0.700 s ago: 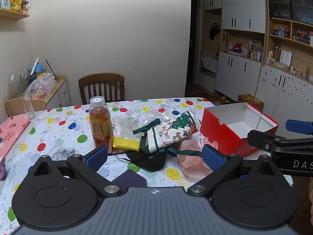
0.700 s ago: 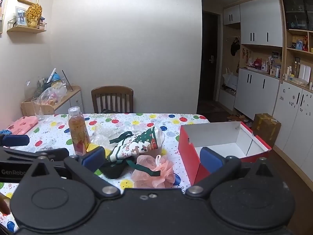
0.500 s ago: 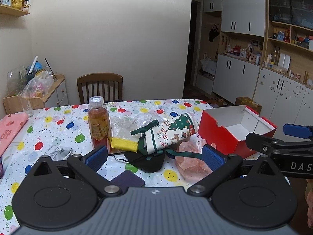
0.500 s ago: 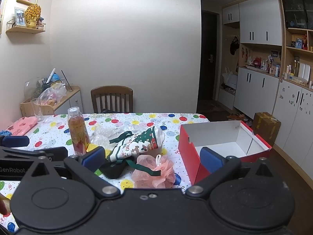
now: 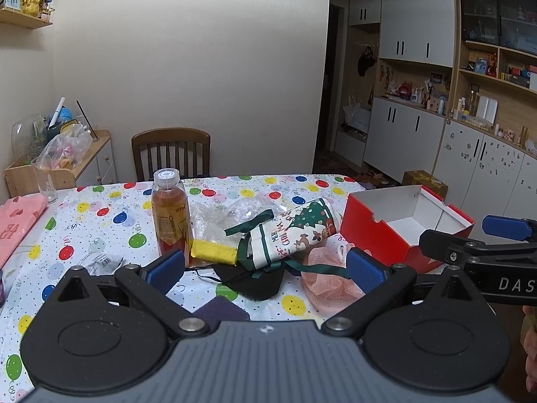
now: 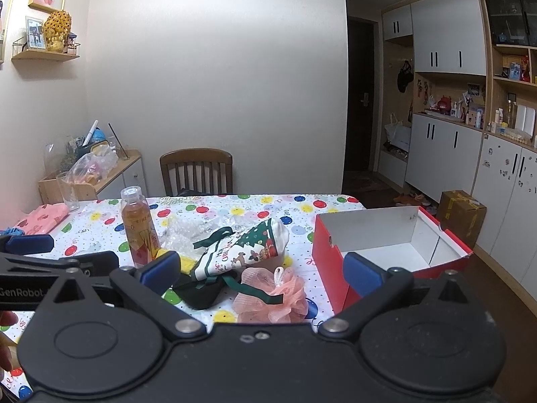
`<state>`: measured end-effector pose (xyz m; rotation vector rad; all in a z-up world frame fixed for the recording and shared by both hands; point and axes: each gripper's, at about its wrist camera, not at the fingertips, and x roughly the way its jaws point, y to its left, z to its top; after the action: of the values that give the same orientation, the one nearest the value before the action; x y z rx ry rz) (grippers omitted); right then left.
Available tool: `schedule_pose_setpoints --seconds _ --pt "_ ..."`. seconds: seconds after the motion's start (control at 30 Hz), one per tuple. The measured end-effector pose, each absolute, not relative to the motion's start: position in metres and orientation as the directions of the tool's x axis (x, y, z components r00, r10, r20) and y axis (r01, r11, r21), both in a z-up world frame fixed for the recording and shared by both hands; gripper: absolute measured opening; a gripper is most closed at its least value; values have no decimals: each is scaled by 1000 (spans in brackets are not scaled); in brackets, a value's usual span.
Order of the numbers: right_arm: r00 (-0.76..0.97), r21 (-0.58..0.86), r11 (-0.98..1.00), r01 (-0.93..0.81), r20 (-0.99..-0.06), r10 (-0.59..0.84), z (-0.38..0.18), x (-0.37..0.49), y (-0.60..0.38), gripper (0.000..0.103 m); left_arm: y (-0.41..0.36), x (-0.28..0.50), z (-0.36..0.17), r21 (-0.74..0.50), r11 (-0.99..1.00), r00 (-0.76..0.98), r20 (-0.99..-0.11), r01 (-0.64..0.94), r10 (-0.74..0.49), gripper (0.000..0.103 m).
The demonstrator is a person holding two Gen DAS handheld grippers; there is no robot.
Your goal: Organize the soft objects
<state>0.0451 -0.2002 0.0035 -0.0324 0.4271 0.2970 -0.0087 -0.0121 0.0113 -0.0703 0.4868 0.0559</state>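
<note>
My own housing blocks the near stretch of the balloon-print tablecloth (image 5: 110,215), so a dark purple thing (image 5: 223,307) in front of my left gripper (image 5: 266,267) shows only its top edge and I cannot say what it is. A crumpled clear plastic bag (image 5: 214,221) behind the pile is hard to read, and the yellow folded cloth (image 5: 213,252) is half tucked beneath it. The black fabric piece (image 5: 251,282) lies partly under the Christmas-print cloth bag (image 5: 295,231), whose green ribbons trail over it and across the pink mesh bath pouf (image 6: 273,299). That soft heap sits in the middle of the table, ahead of and between my left fingers (image 5: 166,267), none of it touched. From my right gripper (image 6: 261,268) the pouf lies just ahead between the spread fingers (image 6: 360,270), apart from both pads. Both pairs of jaws are released wide and hold nothing. The red cardboard box (image 6: 327,255), open-topped and white inside, stands to the right of the heap, its near corner hidden behind my right finger. A bottle of amber drink (image 5: 171,218) stands upright left of the heap. A pink cloth (image 5: 15,221) is cut off at the left edge.
</note>
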Motion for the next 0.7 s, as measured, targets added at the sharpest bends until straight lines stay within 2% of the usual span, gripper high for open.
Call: schedule_pose_setpoints --seconds 0.7 --pt "865 25 956 -291 -420 274 2 48 -195 103 -8 -7 6 -52 996 881 -472 -73 40 103"
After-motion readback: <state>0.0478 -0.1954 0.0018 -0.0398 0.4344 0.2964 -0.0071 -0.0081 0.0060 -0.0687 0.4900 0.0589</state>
